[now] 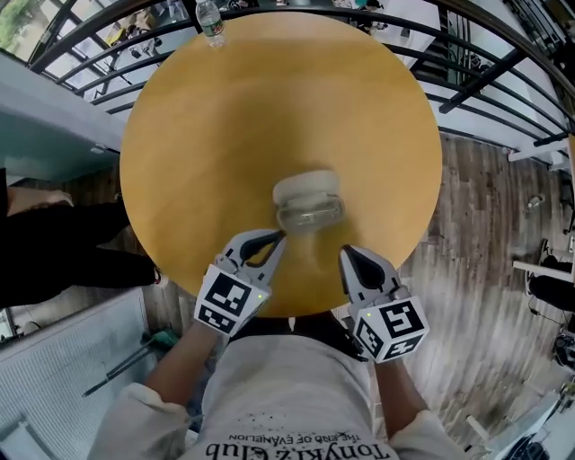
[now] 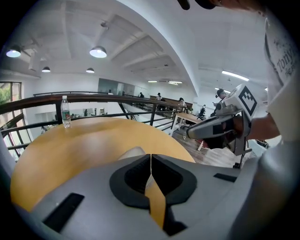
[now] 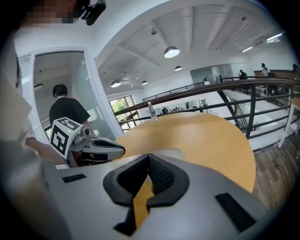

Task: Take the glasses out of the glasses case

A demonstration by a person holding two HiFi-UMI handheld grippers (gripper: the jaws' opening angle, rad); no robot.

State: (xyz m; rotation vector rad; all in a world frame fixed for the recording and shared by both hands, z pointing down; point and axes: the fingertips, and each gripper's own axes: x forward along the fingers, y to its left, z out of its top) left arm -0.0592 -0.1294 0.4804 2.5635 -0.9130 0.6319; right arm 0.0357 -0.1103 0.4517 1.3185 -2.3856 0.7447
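Left gripper [image 1: 275, 240] and right gripper [image 1: 347, 254], both shut and empty, sit at the table [image 1: 207, 135] edge flanking the glasses case [image 1: 308, 201], probably staged for a 2-handed approach.

Honey-yellow desk [image 1: 225, 135]; cream glasses case [image 1: 307, 199]; grey left claw [image 1: 277, 239] and right claw [image 1: 347, 255] with black pads [image 2: 136, 176]; black-and-white patterned marker cubes [image 1: 225, 301]; grey-brown plank floor [image 1: 485, 234].

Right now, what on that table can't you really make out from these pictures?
1. Glasses case: blurred in the head view, so I cannot tell whether it is open or shut, or whether glasses are inside.
2. Same case, gripper views: the left gripper and right gripper each hide all but a pale sliver behind their own bodies.
3. Bottle: label too small to read in any view.
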